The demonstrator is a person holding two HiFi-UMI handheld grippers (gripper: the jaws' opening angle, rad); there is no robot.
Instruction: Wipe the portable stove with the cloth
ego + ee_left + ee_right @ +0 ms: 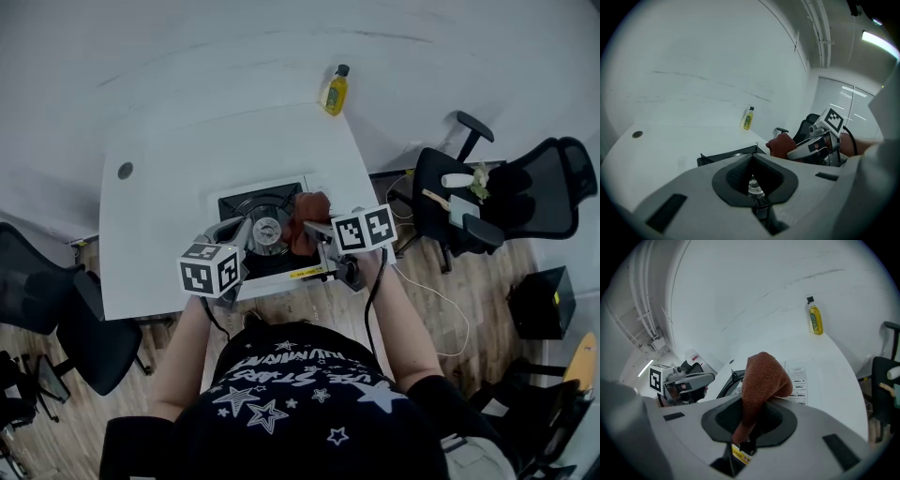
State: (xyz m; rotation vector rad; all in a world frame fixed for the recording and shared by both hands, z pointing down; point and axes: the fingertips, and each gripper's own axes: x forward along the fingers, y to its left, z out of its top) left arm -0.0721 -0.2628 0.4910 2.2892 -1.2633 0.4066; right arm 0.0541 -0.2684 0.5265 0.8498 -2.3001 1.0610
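The portable stove (246,208) sits near the front edge of a white table (169,187), black-topped, with a round burner (267,231) in the middle. A reddish-brown cloth (310,218) rests on the stove's right side, and my right gripper (317,231) is shut on it. In the right gripper view the cloth (761,380) bulges up out of the jaws. My left gripper (234,230) hovers over the stove's left side with its jaws together and nothing in them; in its own view the burner (753,185) shows through the gap in the pads.
A yellow bottle (336,91) stands at the table's far right corner. Black office chairs stand to the right (459,202) and left (56,309) of the table. A small round hole (125,171) marks the table's left part. A printed label (799,380) lies beside the stove.
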